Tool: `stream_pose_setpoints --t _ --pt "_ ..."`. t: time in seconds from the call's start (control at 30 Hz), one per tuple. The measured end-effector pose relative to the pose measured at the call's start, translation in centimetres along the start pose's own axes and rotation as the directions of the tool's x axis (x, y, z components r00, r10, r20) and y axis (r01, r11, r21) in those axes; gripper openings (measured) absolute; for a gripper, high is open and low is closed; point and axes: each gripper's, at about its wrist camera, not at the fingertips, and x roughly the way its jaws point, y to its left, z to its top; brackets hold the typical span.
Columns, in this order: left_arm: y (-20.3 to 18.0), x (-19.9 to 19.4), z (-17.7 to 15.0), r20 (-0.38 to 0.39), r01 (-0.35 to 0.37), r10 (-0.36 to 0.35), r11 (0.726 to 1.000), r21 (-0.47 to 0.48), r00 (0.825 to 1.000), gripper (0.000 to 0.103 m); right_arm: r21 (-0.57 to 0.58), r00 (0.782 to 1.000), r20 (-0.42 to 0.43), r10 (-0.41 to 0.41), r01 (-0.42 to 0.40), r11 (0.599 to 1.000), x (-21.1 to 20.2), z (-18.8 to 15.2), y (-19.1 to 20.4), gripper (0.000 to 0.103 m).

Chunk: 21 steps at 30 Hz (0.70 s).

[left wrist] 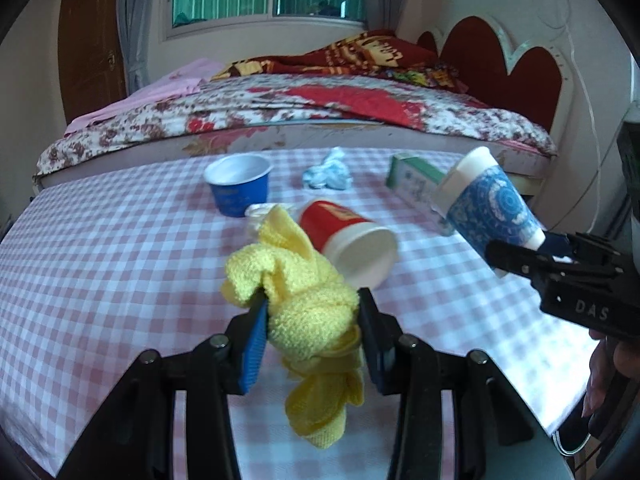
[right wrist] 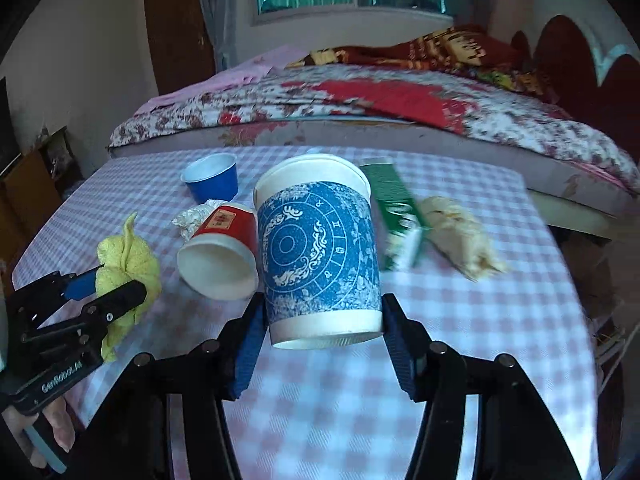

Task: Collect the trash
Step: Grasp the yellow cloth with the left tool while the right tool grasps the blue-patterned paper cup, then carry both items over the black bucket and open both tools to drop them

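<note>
My left gripper is shut on a bunched yellow cloth, which hangs above the pink-checked table. My right gripper is shut on a blue-patterned paper cup; its pads press on the cup's lower sides, and the cup is lifted and tilted off the table. In the left wrist view that cup shows at the right. A red paper cup lies on its side between both grippers. Behind it are a small blue cup, a crumpled white wrapper, a green box and a beige paper wad.
A crumpled bluish tissue lies near the table's far edge. A bed with a floral cover runs right behind the table. A person's hand holds the left gripper's handle at the lower left.
</note>
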Motion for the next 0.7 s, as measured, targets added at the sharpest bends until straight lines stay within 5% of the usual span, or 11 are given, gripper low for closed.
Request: stream_pose_setpoints --t 0.7 --pt "-14.6 -7.0 -3.0 0.045 0.209 -0.221 0.959 0.190 0.974 0.043 0.229 0.975 0.083 -0.206 0.182 0.956 -16.1 -10.4 -10.7 0.058"
